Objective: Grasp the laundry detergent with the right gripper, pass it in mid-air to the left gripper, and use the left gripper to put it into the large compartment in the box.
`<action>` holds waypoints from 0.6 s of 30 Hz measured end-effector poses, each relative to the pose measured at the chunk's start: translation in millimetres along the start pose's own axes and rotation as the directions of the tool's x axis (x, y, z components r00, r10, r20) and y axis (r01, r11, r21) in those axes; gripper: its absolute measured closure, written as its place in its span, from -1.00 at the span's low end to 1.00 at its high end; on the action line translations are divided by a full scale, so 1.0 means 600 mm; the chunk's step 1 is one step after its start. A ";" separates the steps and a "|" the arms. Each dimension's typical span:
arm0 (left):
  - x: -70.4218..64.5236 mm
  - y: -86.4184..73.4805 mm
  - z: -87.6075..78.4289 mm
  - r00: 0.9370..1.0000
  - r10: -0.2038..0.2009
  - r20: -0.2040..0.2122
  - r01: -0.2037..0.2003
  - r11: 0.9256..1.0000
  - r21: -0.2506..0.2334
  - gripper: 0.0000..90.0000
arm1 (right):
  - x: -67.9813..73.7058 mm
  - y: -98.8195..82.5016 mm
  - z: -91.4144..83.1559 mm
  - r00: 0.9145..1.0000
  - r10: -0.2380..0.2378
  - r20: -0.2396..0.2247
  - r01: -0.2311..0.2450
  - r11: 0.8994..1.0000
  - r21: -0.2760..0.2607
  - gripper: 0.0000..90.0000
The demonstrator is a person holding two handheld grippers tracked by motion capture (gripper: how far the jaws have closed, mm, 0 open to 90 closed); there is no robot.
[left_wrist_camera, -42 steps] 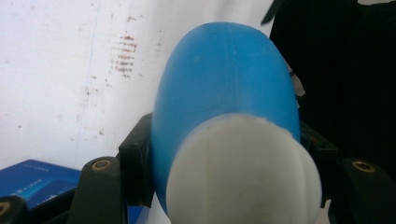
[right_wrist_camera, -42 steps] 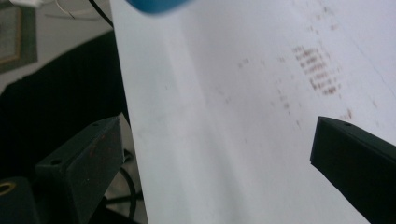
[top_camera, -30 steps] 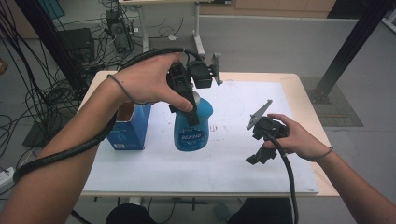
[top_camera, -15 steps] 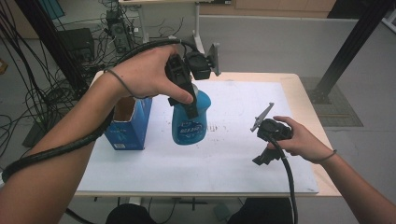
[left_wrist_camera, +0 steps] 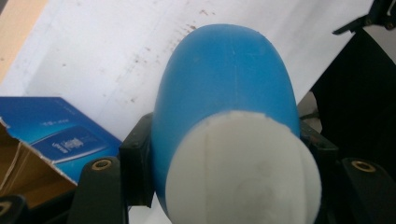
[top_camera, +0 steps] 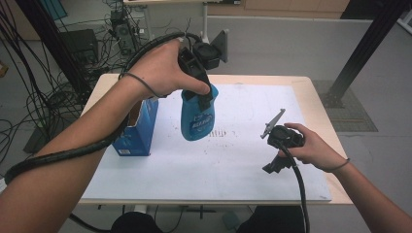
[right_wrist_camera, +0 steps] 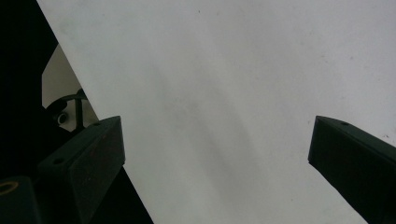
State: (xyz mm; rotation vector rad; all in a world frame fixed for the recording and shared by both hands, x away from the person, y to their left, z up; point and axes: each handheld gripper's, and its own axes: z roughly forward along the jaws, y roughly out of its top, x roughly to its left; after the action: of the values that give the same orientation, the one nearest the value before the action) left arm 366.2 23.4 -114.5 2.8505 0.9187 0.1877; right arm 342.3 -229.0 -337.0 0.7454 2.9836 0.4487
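The blue bottle [top_camera: 197,116] hangs above the white sheet [top_camera: 233,160] that covers the table [top_camera: 316,92], left of its middle and lifted clear of the surface, just right of the open blue carton [top_camera: 138,128]. The left gripper [top_camera: 201,99] is clamped on its upper part, with the jaws pressed against both flanks just below the white cap [left_wrist_camera: 247,170], as the left gripper view shows. The bottle is held upright in the high view, its printed label facing the near side.

To the bottle's right the sheet is bare across the middle and out to the right gripper [top_camera: 273,165], which hovers low near the near right part of the sheet, well apart from the bottle. Its jaws stand wide apart with nothing between them; the right gripper view looks down on plain sheet. Wooden table edge shows as a narrow strip beyond the sheet on the far and right sides. On the left the carton stands close to the table's left edge, its torn top flaps open, leaving little room on that side.

The bottle is smooth, glossy blue plastic, rounded at the shoulder and flattened front to back, with pale lettering on the label too small to read.
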 end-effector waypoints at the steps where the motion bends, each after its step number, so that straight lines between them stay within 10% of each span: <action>1: 0.002 0.001 -0.003 1.000 -0.015 -0.004 0.015 1.000 -0.006 -0.16 | 0.000 0.000 0.000 1.000 0.001 0.000 -0.001 1.000 0.002 -0.92; 18: 0.065 -0.006 -0.053 0.979 -0.201 -0.043 0.200 0.979 -0.036 -0.16 | -0.003 -0.004 0.003 1.000 0.017 0.012 -0.017 1.000 -0.012 -0.92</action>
State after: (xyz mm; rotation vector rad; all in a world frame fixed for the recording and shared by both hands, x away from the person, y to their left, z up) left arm 390.6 52.2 -81.0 2.7129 1.1930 0.2438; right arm 342.8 -231.4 -339.3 0.7708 2.9632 0.4602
